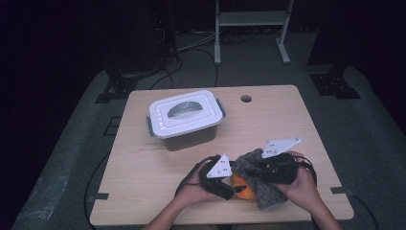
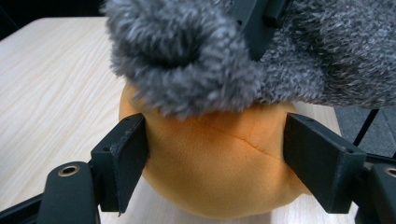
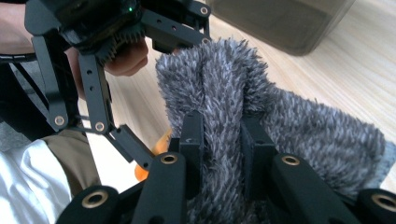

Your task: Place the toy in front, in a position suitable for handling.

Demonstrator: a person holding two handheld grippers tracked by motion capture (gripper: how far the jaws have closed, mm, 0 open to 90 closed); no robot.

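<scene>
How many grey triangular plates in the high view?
2. One sits on the left tongs, left of the grey fuzzy cloth. The other tops the right tongs, raised above the cloth. None look hidden.

A pale wooden table (image 1: 287, 120) with a round hole (image 1: 246, 98) is standing on a grey floor mat (image 1: 368, 134). Black cables (image 1: 191, 52) are trailing across the floor behind it. A white metal frame (image 1: 251, 28) is standing in the dark, dimly lit background.

Orange plush ball (image 2: 219, 163) half under grey sock (image 2: 196, 60)
</scene>
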